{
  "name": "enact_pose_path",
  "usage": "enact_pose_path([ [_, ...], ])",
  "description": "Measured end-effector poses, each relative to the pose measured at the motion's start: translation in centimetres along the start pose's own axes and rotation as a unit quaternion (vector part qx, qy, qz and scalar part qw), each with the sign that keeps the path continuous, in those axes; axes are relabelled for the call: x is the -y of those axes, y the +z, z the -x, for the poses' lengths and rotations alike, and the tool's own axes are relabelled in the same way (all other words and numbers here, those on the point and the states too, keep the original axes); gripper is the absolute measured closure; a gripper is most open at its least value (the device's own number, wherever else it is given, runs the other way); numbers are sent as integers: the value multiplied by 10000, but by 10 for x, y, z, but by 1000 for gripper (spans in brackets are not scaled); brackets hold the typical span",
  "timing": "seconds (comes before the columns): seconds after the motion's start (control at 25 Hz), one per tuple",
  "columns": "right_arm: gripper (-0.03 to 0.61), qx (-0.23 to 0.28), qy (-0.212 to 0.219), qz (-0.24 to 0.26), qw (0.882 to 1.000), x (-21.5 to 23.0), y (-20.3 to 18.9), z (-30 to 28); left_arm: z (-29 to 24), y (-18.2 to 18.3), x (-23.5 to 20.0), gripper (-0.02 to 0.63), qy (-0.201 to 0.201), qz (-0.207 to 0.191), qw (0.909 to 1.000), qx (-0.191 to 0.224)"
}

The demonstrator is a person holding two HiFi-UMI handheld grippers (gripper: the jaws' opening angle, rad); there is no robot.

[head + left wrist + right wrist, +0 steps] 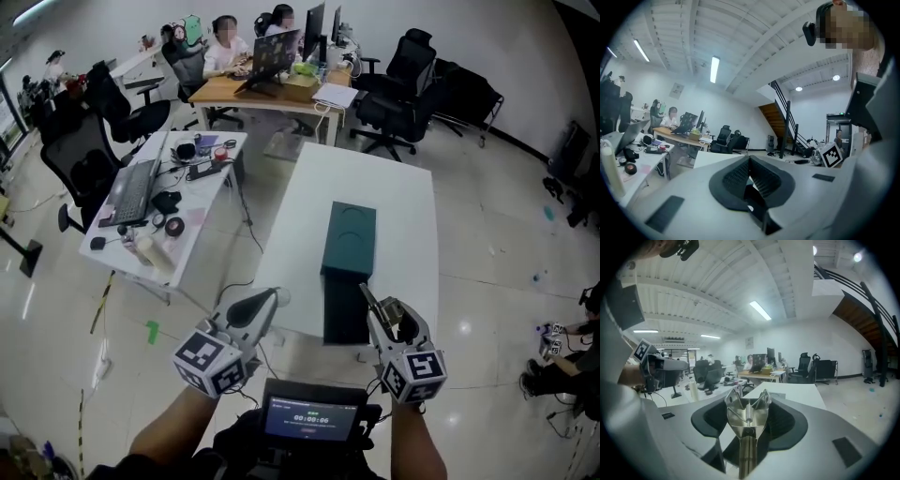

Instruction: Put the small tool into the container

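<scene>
The small shiny metal spring tool is clamped in the right gripper, above the near end of the dark green rectangular container on the white surface. It looks light, rigid and slippery, so its narrow stem is probably the best hold. The left gripper is closed on nothing.

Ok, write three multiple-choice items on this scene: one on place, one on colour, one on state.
1. Where is the box?
A. on the table
B. on the floor
C. on a chair

2. What colour is the box?
A. red
B. dark green
C. yellow

3. What is the right tool doing?
A. open, empty
B. shut on a cup
C. shut on a metal clip

Key:
1 A, the box stands mid-table.
2 B, its top and sides show dark green.
3 C, the clip sits gripped between the pads.
</scene>
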State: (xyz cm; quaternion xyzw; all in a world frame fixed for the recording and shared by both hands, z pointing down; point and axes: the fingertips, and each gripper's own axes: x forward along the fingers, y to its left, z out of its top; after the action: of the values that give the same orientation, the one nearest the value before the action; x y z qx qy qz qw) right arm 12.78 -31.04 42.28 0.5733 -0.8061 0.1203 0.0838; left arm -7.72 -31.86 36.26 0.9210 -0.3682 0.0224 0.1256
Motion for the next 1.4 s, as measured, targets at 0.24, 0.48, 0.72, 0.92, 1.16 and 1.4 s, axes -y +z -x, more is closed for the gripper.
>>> enact_pose_path([
  [0.24,331,-283,-59,55,9996,23,-41,-33,-25,-20,-16,597,274,56,9995,-110],
  [0.48,331,-580,-195,123,9980,35,-84,-65,-59,-64,-42,597,541,11,9980,-333],
  [0.72,331,-955,-308,488,9937,36,-119,-98,-85,-113,-59,597,556,247,9954,-738],
  [0.92,331,-1239,-339,743,9889,41,-151,-123,-94,-138,-65,597,525,259,9930,-1029],
  [1.16,331,-1432,-362,1044,9835,37,-167,-139,-96,-147,-64,597,465,293,9922,-1119],
  [1.4,331,-1671,-408,1265,9769,37,-187,-157,-95,-154,-72,597,468,341,9916,-1153],
])
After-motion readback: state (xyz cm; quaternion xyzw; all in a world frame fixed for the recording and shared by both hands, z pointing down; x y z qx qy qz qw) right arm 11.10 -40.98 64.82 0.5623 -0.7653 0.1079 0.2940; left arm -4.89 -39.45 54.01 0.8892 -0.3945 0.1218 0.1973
